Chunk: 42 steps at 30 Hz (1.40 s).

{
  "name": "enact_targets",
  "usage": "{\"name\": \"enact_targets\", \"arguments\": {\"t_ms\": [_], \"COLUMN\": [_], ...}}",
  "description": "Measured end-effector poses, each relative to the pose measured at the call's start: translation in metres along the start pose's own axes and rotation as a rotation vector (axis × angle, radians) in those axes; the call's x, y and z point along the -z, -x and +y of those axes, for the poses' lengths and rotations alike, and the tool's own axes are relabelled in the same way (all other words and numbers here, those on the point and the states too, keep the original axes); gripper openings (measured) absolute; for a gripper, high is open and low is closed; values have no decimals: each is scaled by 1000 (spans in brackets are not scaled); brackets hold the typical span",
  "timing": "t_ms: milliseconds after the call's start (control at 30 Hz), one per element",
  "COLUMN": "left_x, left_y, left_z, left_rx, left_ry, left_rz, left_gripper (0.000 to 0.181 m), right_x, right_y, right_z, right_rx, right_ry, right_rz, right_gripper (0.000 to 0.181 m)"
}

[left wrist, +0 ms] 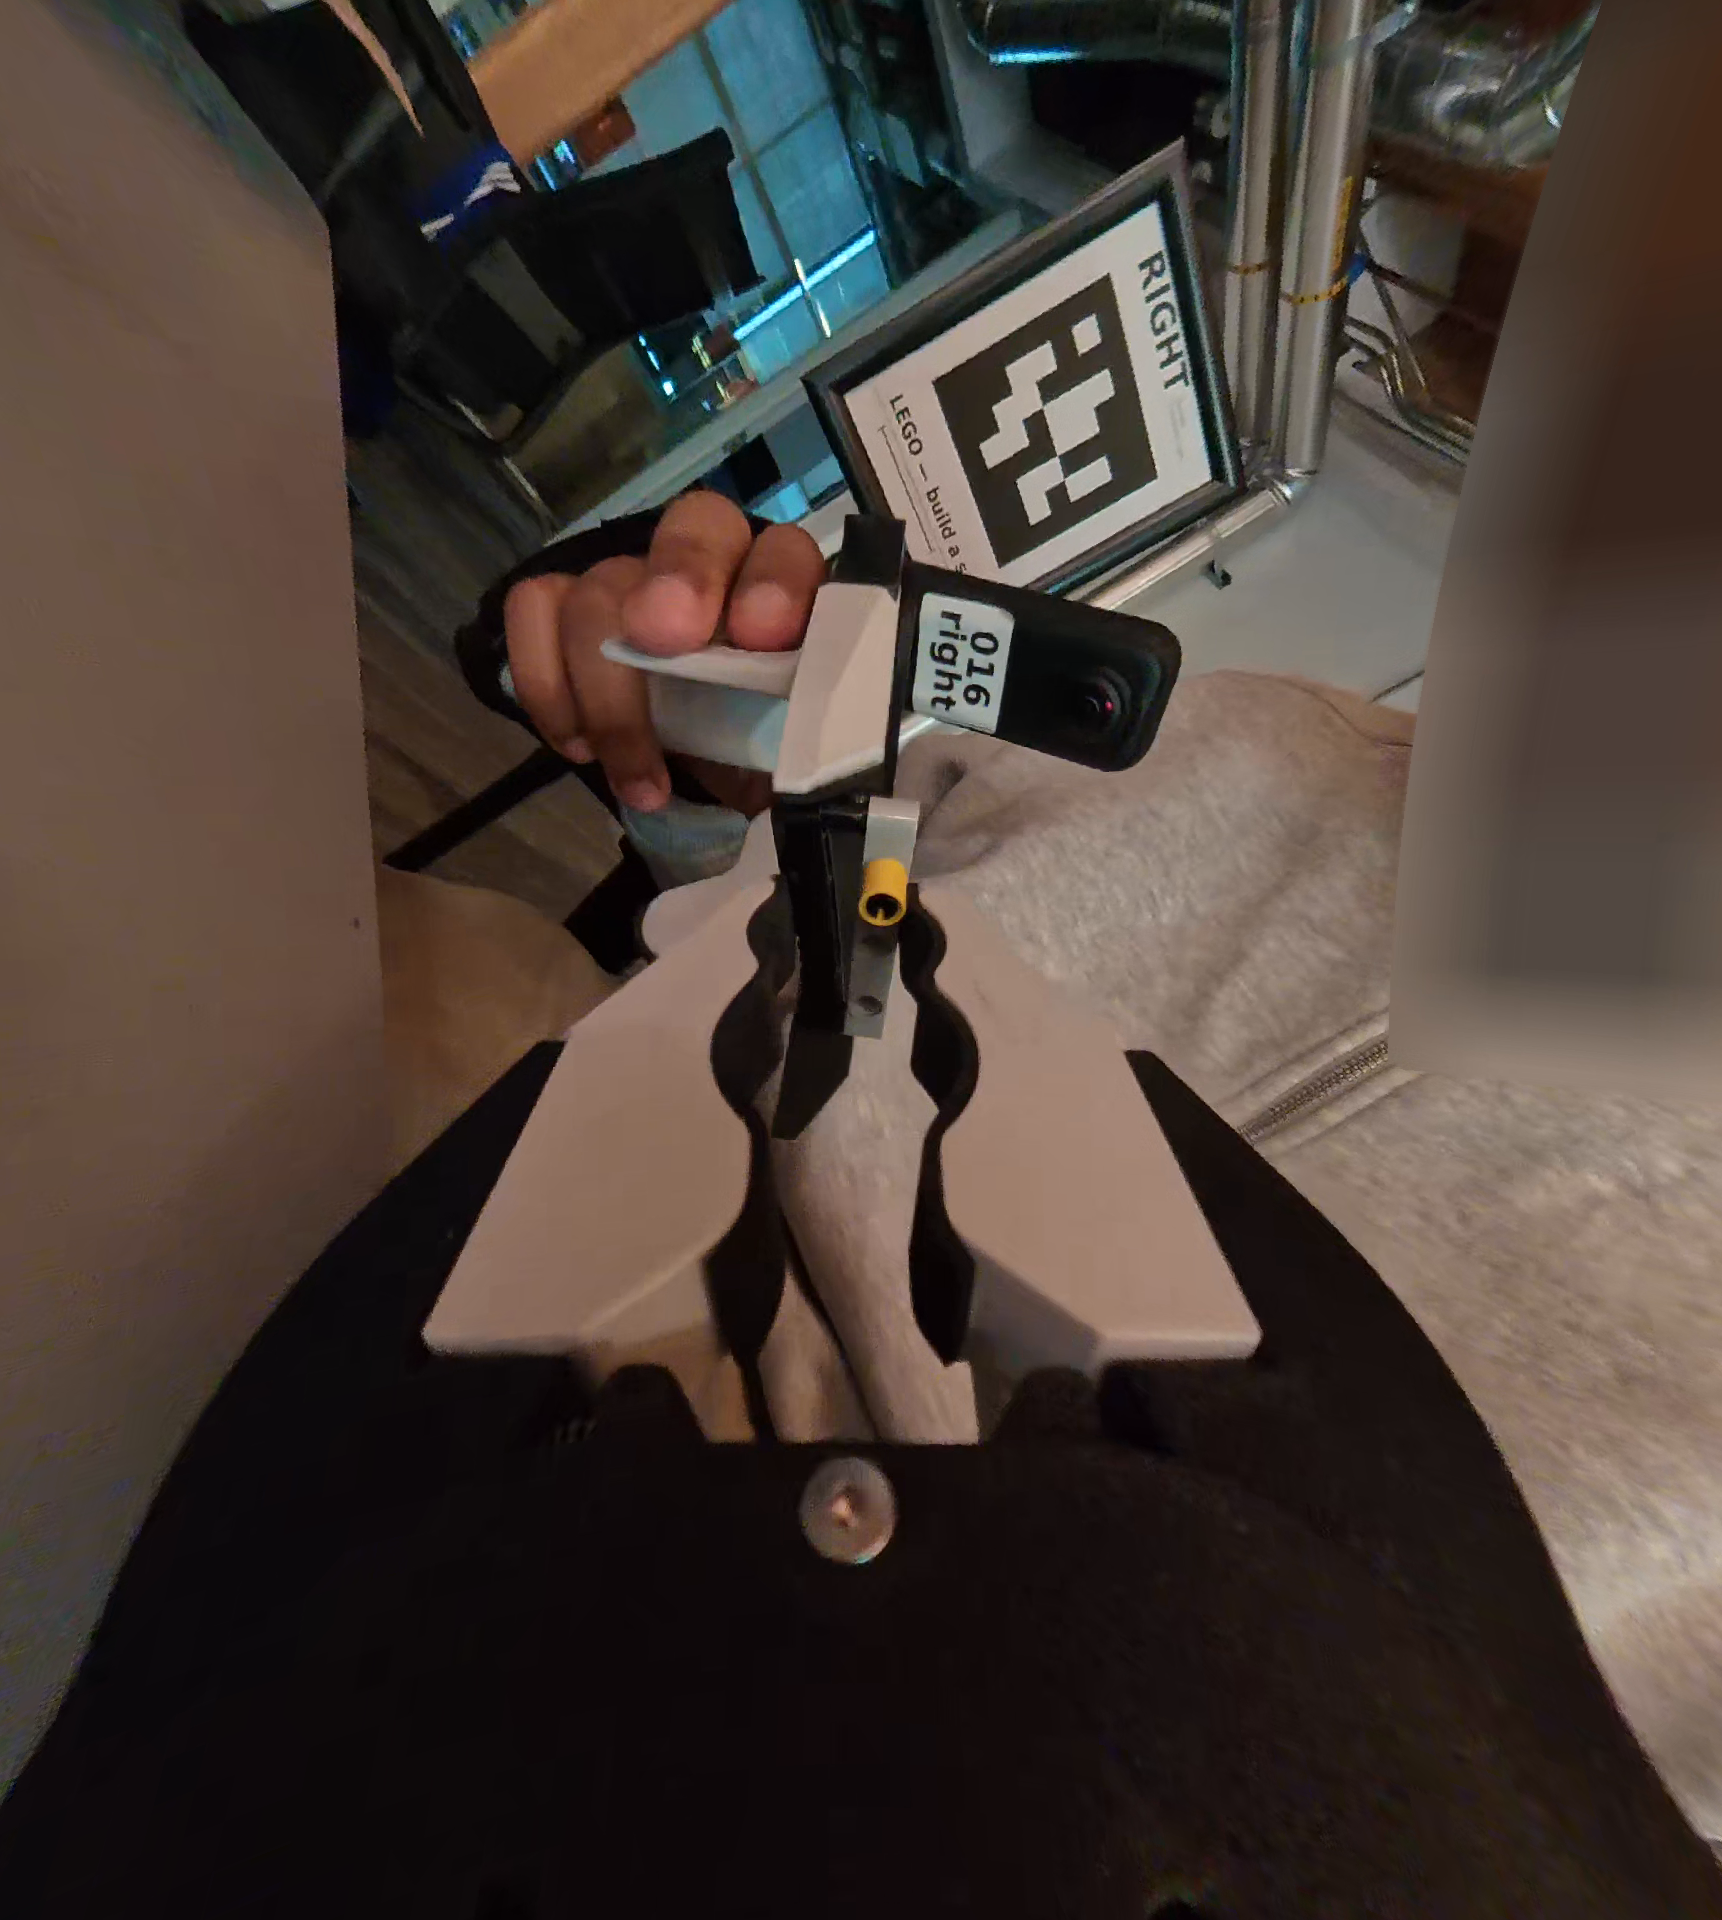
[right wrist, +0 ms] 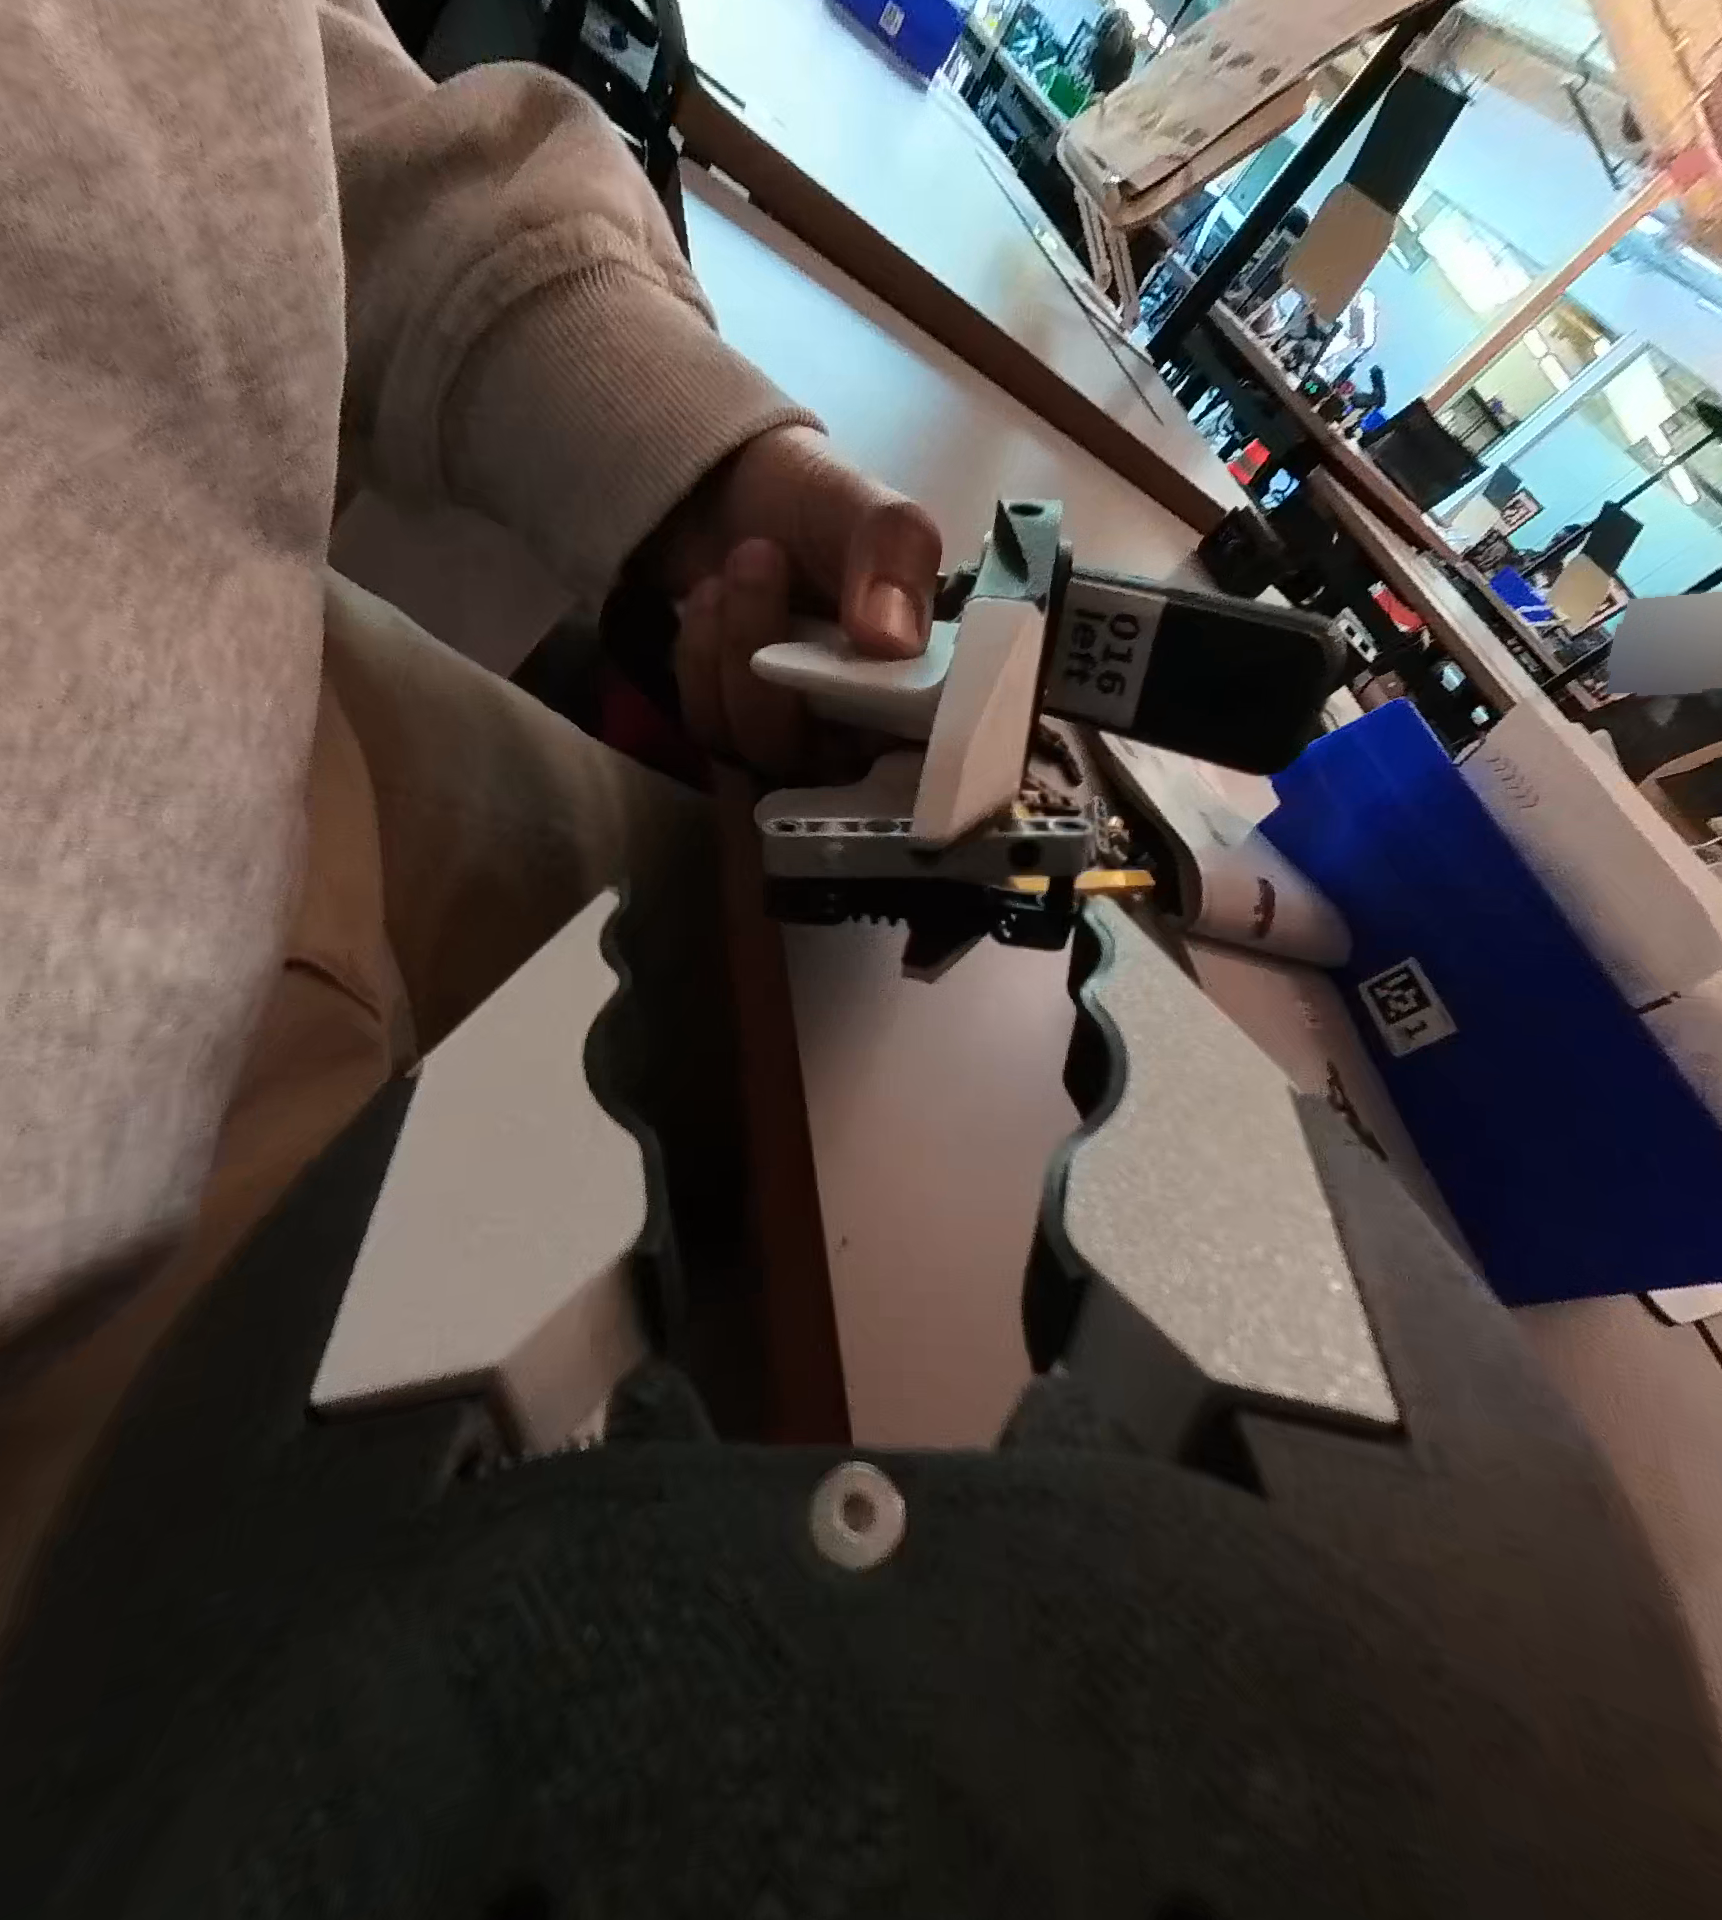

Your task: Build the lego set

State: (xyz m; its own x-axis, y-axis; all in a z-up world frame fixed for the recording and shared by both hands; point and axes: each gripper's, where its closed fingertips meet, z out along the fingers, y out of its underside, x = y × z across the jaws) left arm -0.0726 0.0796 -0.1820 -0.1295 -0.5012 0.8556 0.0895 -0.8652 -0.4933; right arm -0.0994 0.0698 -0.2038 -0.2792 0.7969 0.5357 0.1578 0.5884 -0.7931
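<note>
A Lego assembly (left wrist: 862, 940) of a grey holed beam, black parts and a yellow pin sits between the tips of my left gripper (left wrist: 857, 925), which is shut on it and holds it up in the air. In the right wrist view the same assembly (right wrist: 836, 836) hangs under the left gripper (right wrist: 950, 810), with a yellow piece at its right end. My right gripper (right wrist: 852, 925) is open and empty, its fingers spread wide just short of the assembly. In the left wrist view the right gripper (left wrist: 831, 774) points down at the assembly's top end.
A blue bin (right wrist: 1522, 997) stands on the table (right wrist: 919, 1195) to the right, with a white tube beside it. A framed marker sign (left wrist: 1033, 405) stands behind. The person's grey sweatshirt (left wrist: 1356, 1039) fills the space close by. Less than 4 cm separates the two grippers' tips.
</note>
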Motion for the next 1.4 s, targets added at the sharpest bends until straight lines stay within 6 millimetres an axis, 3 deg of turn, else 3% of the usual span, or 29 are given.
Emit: {"name": "enact_targets", "arguments": {"t_ms": [200,500,533,633,667,800,933,1200,1400], "left_x": [-7,-11,-11,-6,-4,-8,-9,-14,-14], "left_y": [0,-3,-3,0,0,-3,0,9,4], "left_z": [8,12,10,-2,-3,4,6,10,11], "left_rx": [60,129,139,176,182,168,160,149,151], "left_ry": [43,60,45,-37,-40,3,15,41,50], "left_rz": [28,63,67,73,75,85,57,-9,28], "left_gripper": [16,16,16,16,16,16,16,16,17], "right_x": [3,3,3,-4,-4,3,7,7,8], "right_y": [0,-3,-3,3,4,1,5,4,4], "right_z": [3,7,8,13,12,2,-1,4,-1], "right_rx": [58,227,215,120,105,-51,-216,-216,-190], "right_ry": [10,77,84,133,133,62,59,86,30], "right_rz": [13,80,81,38,32,-14,-107,-104,-99], "right_gripper": [66,55,58,92,93,70,71,62,62]}}
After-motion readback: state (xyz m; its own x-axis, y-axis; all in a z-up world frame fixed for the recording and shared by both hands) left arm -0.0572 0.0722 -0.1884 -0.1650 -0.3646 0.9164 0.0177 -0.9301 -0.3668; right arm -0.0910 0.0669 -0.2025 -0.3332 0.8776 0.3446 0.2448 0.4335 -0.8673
